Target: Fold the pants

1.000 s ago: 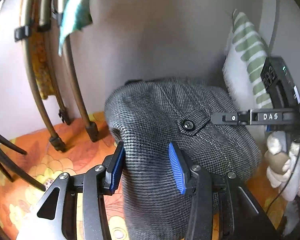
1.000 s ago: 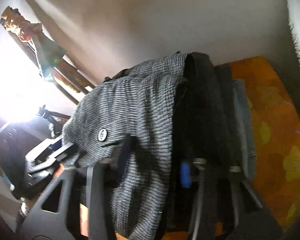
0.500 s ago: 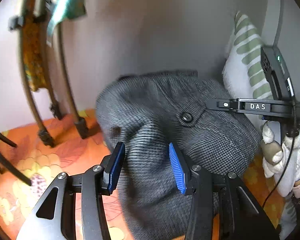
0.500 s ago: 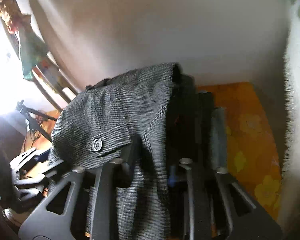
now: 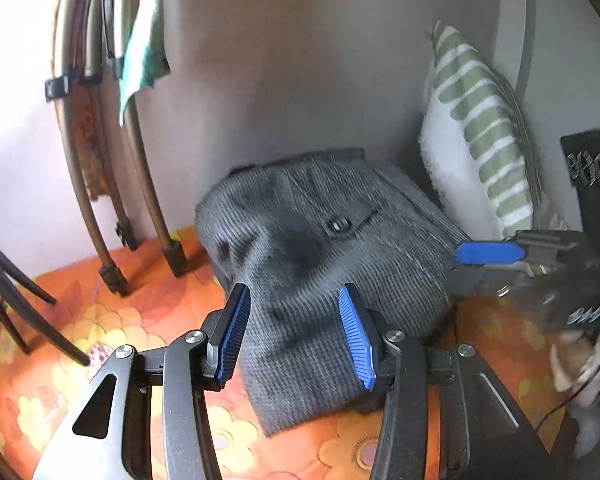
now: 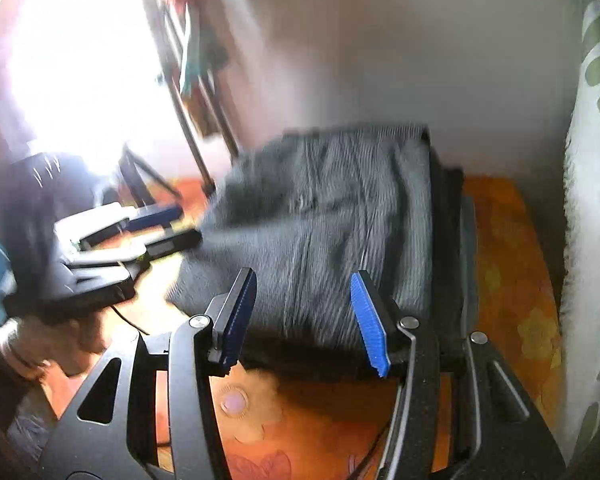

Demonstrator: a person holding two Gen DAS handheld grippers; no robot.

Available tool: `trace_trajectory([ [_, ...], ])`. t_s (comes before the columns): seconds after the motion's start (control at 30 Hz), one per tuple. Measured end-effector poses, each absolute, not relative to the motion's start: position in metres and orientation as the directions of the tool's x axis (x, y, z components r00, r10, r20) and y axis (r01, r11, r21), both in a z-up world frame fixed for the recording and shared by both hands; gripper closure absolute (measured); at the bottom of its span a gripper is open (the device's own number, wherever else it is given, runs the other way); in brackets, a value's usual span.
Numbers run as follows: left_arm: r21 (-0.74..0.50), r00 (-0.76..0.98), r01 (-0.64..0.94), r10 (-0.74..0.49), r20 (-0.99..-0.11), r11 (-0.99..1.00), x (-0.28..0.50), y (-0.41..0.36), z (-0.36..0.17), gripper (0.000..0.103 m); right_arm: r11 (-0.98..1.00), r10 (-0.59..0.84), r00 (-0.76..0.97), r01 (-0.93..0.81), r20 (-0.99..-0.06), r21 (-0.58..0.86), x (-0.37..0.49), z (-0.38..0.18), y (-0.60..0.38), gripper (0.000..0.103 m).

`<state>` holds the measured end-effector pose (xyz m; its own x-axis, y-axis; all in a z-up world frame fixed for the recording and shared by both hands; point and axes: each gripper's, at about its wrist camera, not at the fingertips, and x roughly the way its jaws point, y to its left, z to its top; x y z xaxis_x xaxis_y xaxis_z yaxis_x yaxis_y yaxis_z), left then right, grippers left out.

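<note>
The folded grey pants [image 5: 320, 264] lie on an orange flowered cover [image 5: 112, 332], against the wall, on top of a stack of darker folded clothes [image 6: 454, 240]. A green-striped pillow [image 5: 480, 136] stands just beside the pants. The left hand-held gripper [image 5: 292, 340] hovers over the near edge of the pants, blue pads apart, gripping nothing. The right hand-held gripper [image 6: 306, 316] sits at the near edge of the pants; its jaws are opening, with no fabric pressed between the pads.
</note>
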<state>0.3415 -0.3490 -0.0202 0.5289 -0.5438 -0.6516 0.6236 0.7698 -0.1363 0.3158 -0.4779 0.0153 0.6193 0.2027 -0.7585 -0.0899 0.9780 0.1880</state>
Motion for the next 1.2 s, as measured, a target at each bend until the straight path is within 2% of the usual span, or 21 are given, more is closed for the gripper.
trace_trajectory([
  [0.1, -0.153, 0.48, 0.626, -0.532, -0.698, 0.765, 0.339, -0.351, -0.034, 0.058, 0.986, 0.154, 0.575, -0.041, -0.804, 0.16, 0.319, -0.007, -0.483, 0.051],
  [0.3, -0.229, 0.41, 0.578, -0.521, -0.749, 0.783, 0.332, -0.336, -0.06, 0.058, 0.973, 0.17, 0.544, 0.04, -0.822, 0.228, 0.313, -0.026, -0.508, 0.051],
  [0.7, -0.254, 0.439, 0.55, -0.534, -0.722, 0.796, 0.288, -0.279, -0.033, 0.058, 0.963, 0.155, 0.635, 0.076, -0.757, 0.26, 0.257, 0.022, -0.487, 0.051],
  [0.93, -0.294, 0.457, 0.525, -0.557, -0.694, 0.798, 0.279, -0.269, -0.026, 0.058, 0.948, 0.211, 0.678, 0.035, -0.704, 0.317, 0.235, 0.057, -0.464, 0.051],
  [0.97, -0.309, 0.457, 0.518, -0.563, -0.689, 0.798, 0.282, -0.269, -0.029, 0.058, 0.946, 0.222, 0.68, 0.024, -0.699, 0.324, 0.24, 0.062, -0.461, 0.052],
  [1.1, -0.423, 0.444, 0.46, -0.615, -0.652, 0.781, 0.302, -0.263, -0.044, 0.058, 0.931, 0.291, 0.661, -0.03, -0.692, 0.363, 0.285, 0.075, -0.448, 0.07],
  [1.2, -0.522, 0.437, 0.413, -0.665, -0.606, 0.746, 0.327, -0.261, -0.056, 0.058, 0.922, 0.326, 0.65, -0.059, -0.686, 0.382, 0.332, 0.074, -0.435, 0.072],
])
